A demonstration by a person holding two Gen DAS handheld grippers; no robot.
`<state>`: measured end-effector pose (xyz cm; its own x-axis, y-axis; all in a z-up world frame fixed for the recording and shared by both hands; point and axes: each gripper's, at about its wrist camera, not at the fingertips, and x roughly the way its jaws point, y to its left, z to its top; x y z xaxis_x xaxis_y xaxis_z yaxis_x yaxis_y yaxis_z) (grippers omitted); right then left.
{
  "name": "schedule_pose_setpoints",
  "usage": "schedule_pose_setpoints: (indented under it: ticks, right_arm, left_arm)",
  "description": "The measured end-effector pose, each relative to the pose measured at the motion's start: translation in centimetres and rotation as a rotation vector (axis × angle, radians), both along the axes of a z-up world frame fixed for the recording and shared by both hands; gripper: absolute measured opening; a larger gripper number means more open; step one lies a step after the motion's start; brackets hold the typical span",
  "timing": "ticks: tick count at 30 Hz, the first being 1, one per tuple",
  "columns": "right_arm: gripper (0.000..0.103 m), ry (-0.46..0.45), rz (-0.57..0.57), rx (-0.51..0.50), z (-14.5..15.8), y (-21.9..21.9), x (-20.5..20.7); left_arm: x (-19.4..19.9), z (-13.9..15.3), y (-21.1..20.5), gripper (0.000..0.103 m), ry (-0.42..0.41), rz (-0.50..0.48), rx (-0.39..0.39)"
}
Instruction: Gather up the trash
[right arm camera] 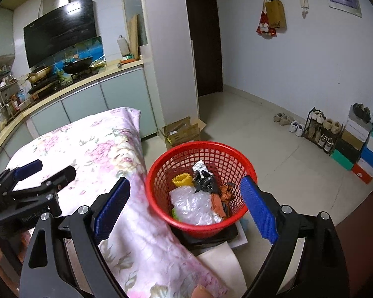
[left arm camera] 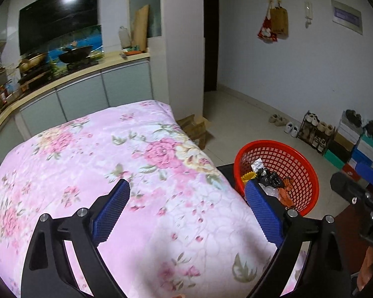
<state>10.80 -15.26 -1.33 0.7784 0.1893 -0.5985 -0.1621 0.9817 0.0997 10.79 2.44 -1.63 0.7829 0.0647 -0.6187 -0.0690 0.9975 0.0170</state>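
The desk (left arm camera: 92,154), draped in a pink floral cloth, fills the ground to the left of the red basket (right arm camera: 159,181). That basket stands just beside the desk's right edge, on a dark flat thing over white sheets (what these are I cannot tell). Inside the basket lies the trash: a crumpled clear plastic bag (right arm camera: 194,204) at the near side, a black bag (right arm camera: 205,181) behind it, an orange scrap (right arm camera: 217,202) to the right, a yellow ridged piece (right arm camera: 182,180) to the left. The left gripper (left arm camera: 187,196) hangs over the desk with jaws wide apart and nothing between them. The right gripper (right arm camera: 185,193) hangs above the basket, jaws likewise spread and empty.
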Motion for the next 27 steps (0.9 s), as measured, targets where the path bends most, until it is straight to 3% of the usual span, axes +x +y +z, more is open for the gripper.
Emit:
schedule_pose_setpoints:
  ticks: [12,27]
  right_arm:
    - [0.087,-0.026,0.004,0.016,-0.6,0.5,-3.8]
    - [0.088,-0.02,0.017,0.034,-1.4,1.0,-5.3]
  left_arm:
    - [-4.5,-0.3,0.5,0.091,-0.032,0.048,-0.003]
    - [-5.8,-1.3,0.1,0.091,-0.023,0.055,0.009]
